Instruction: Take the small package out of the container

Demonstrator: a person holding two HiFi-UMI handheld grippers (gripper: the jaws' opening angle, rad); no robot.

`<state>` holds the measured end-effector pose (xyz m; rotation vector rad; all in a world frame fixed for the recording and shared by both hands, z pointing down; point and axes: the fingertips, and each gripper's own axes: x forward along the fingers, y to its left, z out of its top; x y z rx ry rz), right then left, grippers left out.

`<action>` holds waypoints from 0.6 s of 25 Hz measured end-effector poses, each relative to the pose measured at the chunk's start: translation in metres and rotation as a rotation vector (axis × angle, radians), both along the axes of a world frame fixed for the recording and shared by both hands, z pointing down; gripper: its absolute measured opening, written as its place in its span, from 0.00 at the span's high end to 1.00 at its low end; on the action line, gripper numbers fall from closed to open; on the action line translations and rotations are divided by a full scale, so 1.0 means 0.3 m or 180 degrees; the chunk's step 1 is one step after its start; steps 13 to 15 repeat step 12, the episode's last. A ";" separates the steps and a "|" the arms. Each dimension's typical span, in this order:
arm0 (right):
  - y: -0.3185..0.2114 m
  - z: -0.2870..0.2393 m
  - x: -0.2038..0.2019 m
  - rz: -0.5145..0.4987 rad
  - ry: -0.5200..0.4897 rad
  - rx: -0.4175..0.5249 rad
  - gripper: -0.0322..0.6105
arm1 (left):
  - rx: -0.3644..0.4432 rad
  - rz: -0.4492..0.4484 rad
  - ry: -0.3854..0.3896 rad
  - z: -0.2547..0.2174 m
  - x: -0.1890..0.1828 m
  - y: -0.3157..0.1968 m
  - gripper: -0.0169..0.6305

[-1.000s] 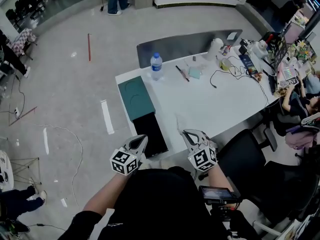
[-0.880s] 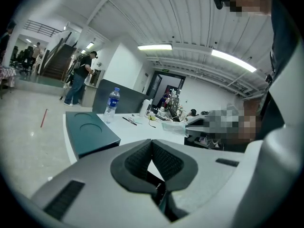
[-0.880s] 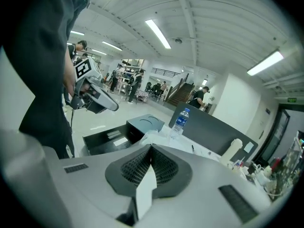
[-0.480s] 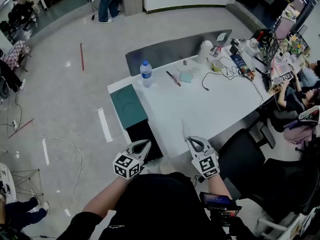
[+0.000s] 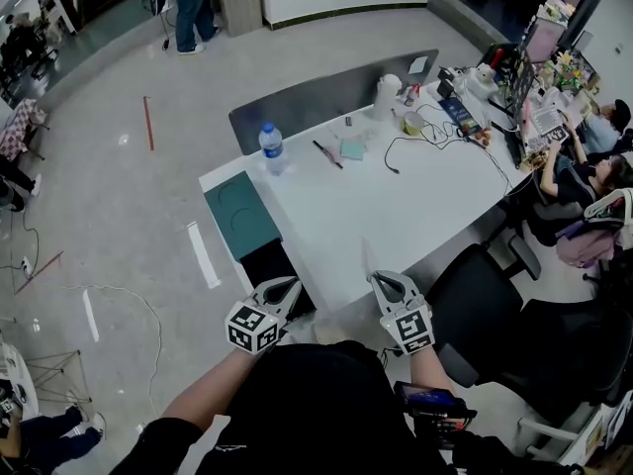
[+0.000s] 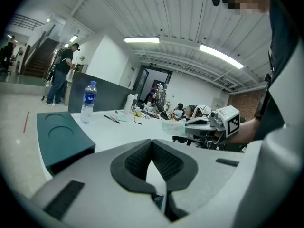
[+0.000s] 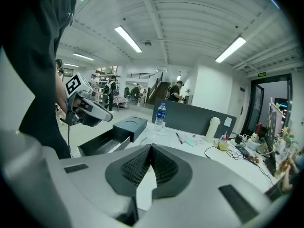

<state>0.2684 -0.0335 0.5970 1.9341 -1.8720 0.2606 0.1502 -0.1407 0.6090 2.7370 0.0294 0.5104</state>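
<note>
The container is a dark green box on the white table's left end, with its black drawer pulled out toward me. My right gripper hovers at the table's near edge, shut on the small clear package, which sticks up from its tips. In the left gripper view the package shows as a pale, see-through pouch at the right gripper's tips. My left gripper hangs just in front of the drawer, shut and holding nothing. The right gripper view shows the open drawer with the left gripper above it.
A water bottle stands behind the box. Pens, a teal notepad, a white flask and cables lie at the table's far side. A black office chair stands to my right. People sit at desks on the far right.
The head view has drifted, so the table and box now sit further up and left. Both grippers keep their pose, the right one still holding the package.
</note>
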 end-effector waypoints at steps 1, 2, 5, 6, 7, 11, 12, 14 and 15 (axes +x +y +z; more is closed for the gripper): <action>0.005 0.000 0.001 0.0012 -0.0002 -0.0002 0.91 | 0.0002 0.0012 0.0001 -0.001 0.004 0.003 0.96; 0.009 0.000 0.002 0.0020 -0.0006 -0.0004 0.91 | 0.0004 0.0021 0.0001 -0.003 0.006 0.005 0.96; 0.014 -0.004 0.000 0.0025 -0.0008 -0.0001 0.91 | 0.0006 0.0031 0.0004 -0.008 0.007 0.009 0.96; 0.014 -0.006 -0.002 0.0021 -0.0006 0.0004 0.91 | 0.0006 0.0031 0.0002 -0.008 0.005 0.011 0.96; 0.013 -0.007 -0.004 0.0016 -0.0004 0.0011 0.91 | 0.0007 0.0029 -0.0002 -0.005 0.002 0.012 0.96; 0.009 -0.004 -0.013 -0.0006 0.0008 0.0032 0.91 | 0.0013 0.0017 -0.0013 0.010 -0.009 0.019 0.96; 0.009 -0.003 -0.016 -0.0012 0.0011 0.0036 0.91 | 0.0014 0.0013 -0.0012 0.012 -0.011 0.020 0.96; 0.009 -0.003 -0.016 -0.0012 0.0011 0.0036 0.91 | 0.0014 0.0013 -0.0012 0.012 -0.011 0.020 0.96; 0.009 -0.003 -0.016 -0.0012 0.0011 0.0036 0.91 | 0.0014 0.0013 -0.0012 0.012 -0.011 0.020 0.96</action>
